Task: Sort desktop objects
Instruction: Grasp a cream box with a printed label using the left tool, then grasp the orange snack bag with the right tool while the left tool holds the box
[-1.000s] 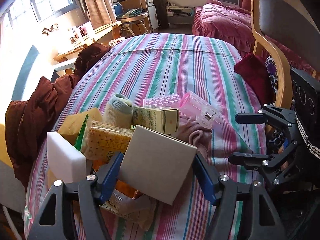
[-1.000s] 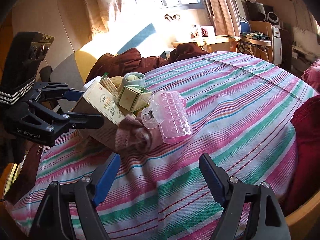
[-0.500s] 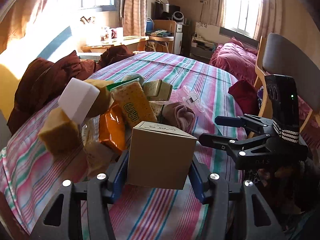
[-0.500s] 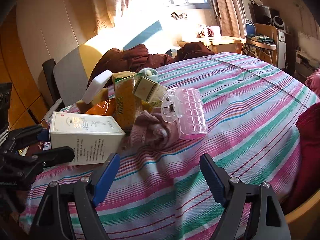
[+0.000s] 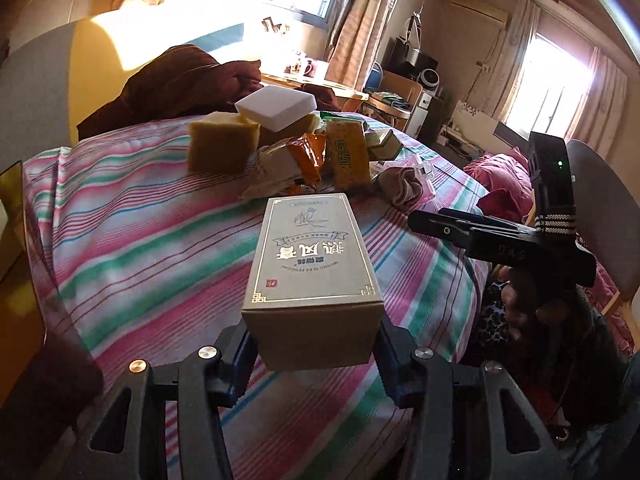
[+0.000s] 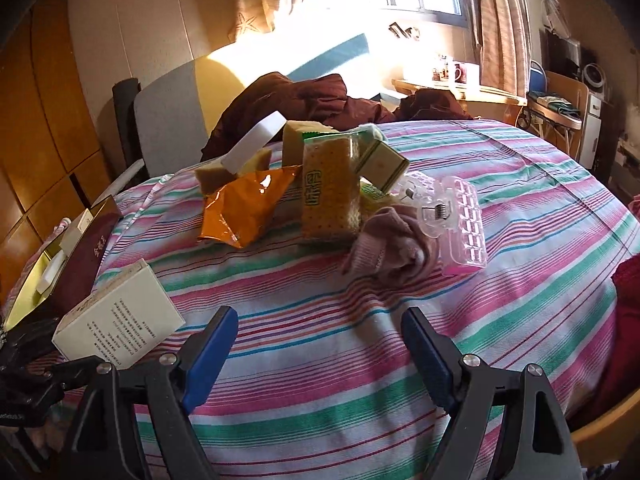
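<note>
Cardboard box, grey with gilt lettering, sits pinched at its near end between the blue pads of the left tongs, held above the near edge of the striped worktop. Beyond it lies a heap: yellow sponges, a white foam block, an orange snack bag, a cracker pack, a pink sock and a clear pink clip. Right tongs hover spread wide, gripping nothing, near that heap.
</note>
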{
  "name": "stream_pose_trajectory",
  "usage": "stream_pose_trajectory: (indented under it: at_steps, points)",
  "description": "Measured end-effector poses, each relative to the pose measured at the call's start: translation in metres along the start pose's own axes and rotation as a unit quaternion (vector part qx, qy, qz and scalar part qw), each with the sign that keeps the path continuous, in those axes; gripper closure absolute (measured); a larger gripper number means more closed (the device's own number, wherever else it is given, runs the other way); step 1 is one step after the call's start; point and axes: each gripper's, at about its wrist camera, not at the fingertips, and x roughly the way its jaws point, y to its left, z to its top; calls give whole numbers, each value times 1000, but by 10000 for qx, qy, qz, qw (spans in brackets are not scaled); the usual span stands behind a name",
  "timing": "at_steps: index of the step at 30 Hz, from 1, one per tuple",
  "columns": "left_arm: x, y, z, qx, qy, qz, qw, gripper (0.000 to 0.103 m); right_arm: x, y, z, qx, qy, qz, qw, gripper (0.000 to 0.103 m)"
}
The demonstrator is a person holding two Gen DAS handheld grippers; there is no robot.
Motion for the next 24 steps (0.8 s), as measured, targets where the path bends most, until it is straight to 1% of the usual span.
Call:
stream_pose_trajectory:
  at_steps: [5,9,13,19,24]
  points:
    - [-10,2,-19,-195,-102,46,9997,51,2,19,-1,-226,99,38,9997,18]
    - [-18,6,-20,-311,-249,13,9992,51,4,33,-1,-377,164,67,9991,18]
    - [-19,4,-19,-234,-310,-87,9992,45,7,43,5,-464,166,74,9988,18]
    - [-9,1,-15,-139,-271,-138,9994,44,21,51,30,-382,116,50,9992,18]
    - [-6,0,-13,-108,-303,-84,9994,44,51,54,58,-141,299,156,9993,18]
